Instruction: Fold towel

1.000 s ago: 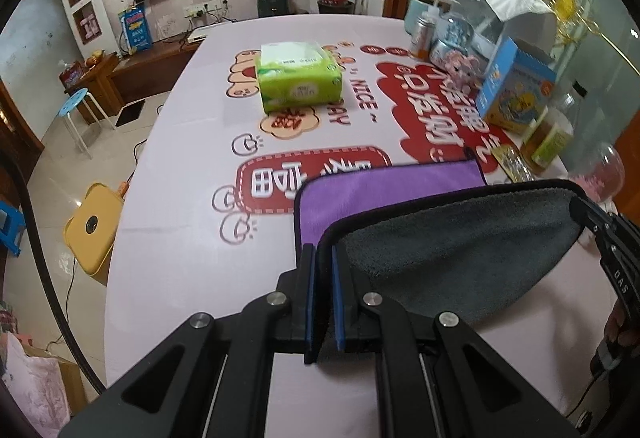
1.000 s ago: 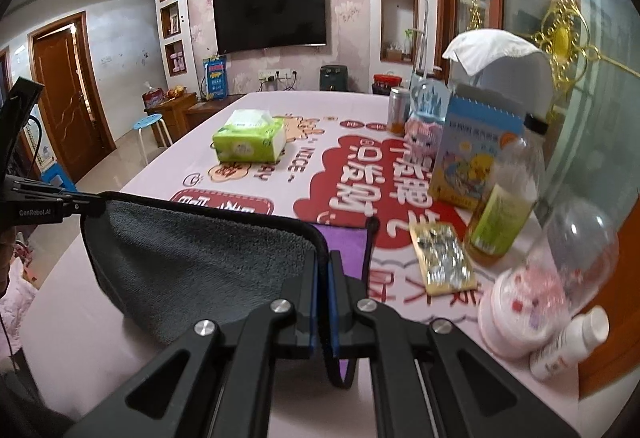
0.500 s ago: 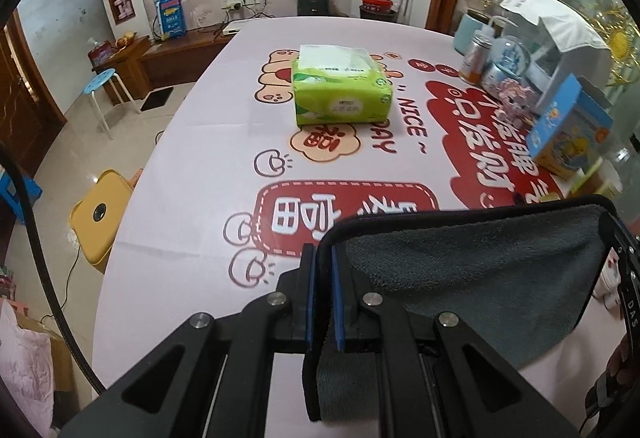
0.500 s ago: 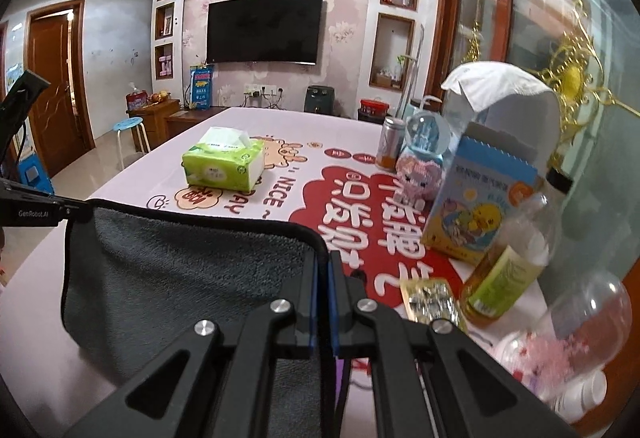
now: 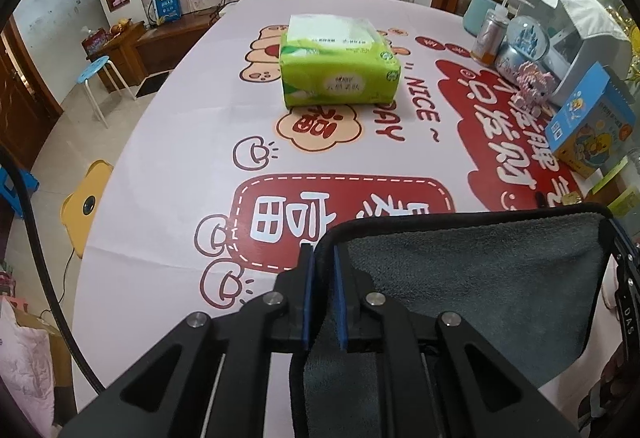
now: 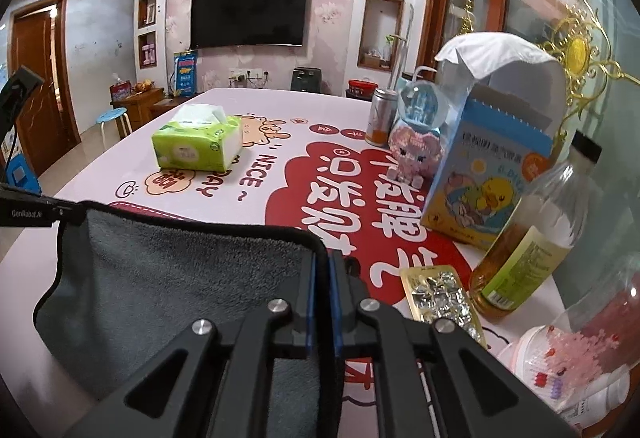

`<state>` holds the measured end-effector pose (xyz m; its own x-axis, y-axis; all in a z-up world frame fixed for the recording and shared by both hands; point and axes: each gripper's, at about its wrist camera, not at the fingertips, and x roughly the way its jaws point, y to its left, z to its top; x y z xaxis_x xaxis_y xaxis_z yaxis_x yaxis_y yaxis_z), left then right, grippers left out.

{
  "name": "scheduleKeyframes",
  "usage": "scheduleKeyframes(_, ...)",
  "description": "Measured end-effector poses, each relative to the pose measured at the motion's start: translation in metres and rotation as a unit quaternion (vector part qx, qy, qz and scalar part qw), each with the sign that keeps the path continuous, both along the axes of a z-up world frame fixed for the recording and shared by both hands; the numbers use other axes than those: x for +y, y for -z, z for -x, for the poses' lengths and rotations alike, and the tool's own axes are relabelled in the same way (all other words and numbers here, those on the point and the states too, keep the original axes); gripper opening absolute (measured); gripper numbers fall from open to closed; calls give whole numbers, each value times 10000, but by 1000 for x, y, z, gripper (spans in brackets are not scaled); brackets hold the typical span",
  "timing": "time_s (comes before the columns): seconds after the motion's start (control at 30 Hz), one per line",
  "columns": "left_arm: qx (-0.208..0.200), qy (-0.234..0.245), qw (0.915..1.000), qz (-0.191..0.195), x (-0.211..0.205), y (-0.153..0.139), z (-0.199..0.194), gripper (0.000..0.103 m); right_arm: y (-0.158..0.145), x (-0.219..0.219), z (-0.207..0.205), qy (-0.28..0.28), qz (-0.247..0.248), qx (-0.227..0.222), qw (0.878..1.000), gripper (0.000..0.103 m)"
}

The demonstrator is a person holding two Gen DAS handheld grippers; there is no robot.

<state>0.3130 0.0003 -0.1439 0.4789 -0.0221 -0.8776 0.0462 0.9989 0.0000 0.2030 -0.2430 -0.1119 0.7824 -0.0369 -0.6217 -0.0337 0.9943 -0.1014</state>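
The towel (image 5: pixel 472 278) is grey with a black hem; its purple side is hidden now. It hangs stretched between my two grippers above the table. My left gripper (image 5: pixel 322 258) is shut on the towel's left top corner. My right gripper (image 6: pixel 323 266) is shut on the right top corner, with the towel (image 6: pixel 180 278) spreading to its left. The towel's lower part is hidden behind the gripper bodies.
A green tissue pack (image 5: pixel 338 66) lies mid-table on the pink printed tablecloth (image 5: pixel 180 142). Along the right edge stand a blue box (image 6: pixel 488 174), an oil bottle (image 6: pixel 532 238), a blister pack (image 6: pixel 440 298), a pink toy (image 6: pixel 416 154), a can (image 6: pixel 380 116) and jars.
Both grippers have lifted the towel and carried it forward over the table. The purple face seen lying on the table a second ago is out of view now.
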Motion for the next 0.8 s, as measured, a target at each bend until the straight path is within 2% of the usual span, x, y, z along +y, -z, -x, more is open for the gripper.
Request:
scheduleKeyframes(0.07,43,-28,10000,-50,0,6,-3,19,4,-1,-1,100,2,40,9999,17)
scheduleKeyframes(0.13,34,-59,10000,-64,2,8,-4,30,6,-2,-2,159,-11,50,9999,28)
scheduleKeyframes(0.27,23,-47,10000,-33,3,9,-4,39,8,-5,-2,225,-26,48,9997,42)
scheduleKeyframes(0.33,36,-69,10000,-35,4,8,-3,52,8,-5,-2,249,-33,75,9997,50)
scheduleKeyframes(0.4,11,-90,10000,5,5,6,-1,55,8,-5,-1,258,-60,95,9996,56)
scheduleKeyframes(0.6,44,-52,10000,26,8,0,13,76,5,-3,3,158,-249,256,9992,71)
scheduleKeyframes(0.8,78,-18,10000,21,14,-5,36,85,2,3,17,54,-336,436,9985,82)
